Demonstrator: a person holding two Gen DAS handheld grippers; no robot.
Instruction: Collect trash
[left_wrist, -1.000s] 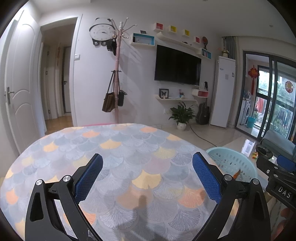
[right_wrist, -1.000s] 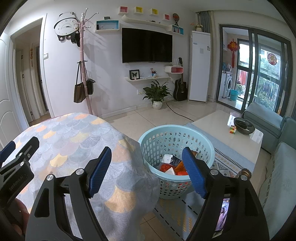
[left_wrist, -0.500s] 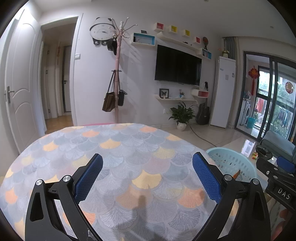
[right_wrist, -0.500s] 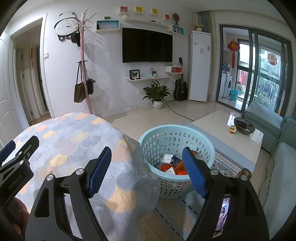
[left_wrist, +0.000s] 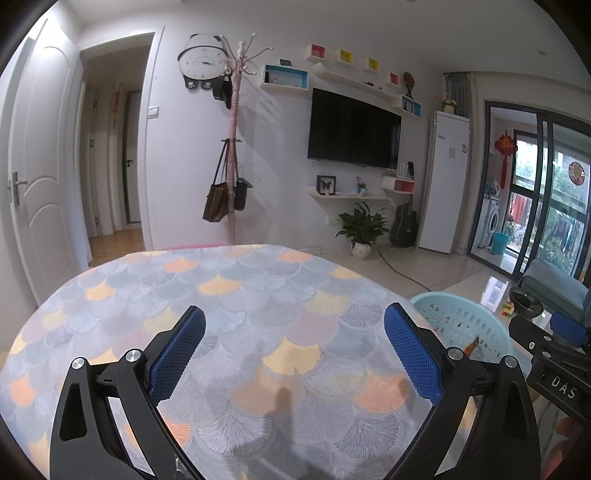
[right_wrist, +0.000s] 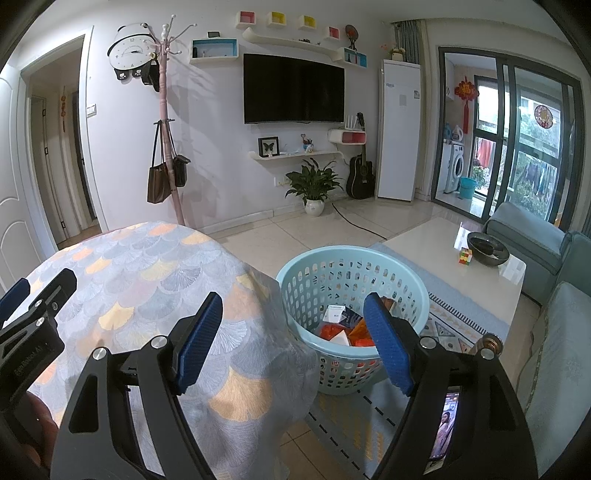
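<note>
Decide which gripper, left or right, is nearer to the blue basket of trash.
Right. The right gripper is beside the basket, its right finger in front of the rim. The left gripper is over the table, with the basket off to its right.

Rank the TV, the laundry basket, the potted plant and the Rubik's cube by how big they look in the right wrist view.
1. Laundry basket, though it is nearest the camera.
2. TV.
3. Potted plant.
4. Rubik's cube.
</note>
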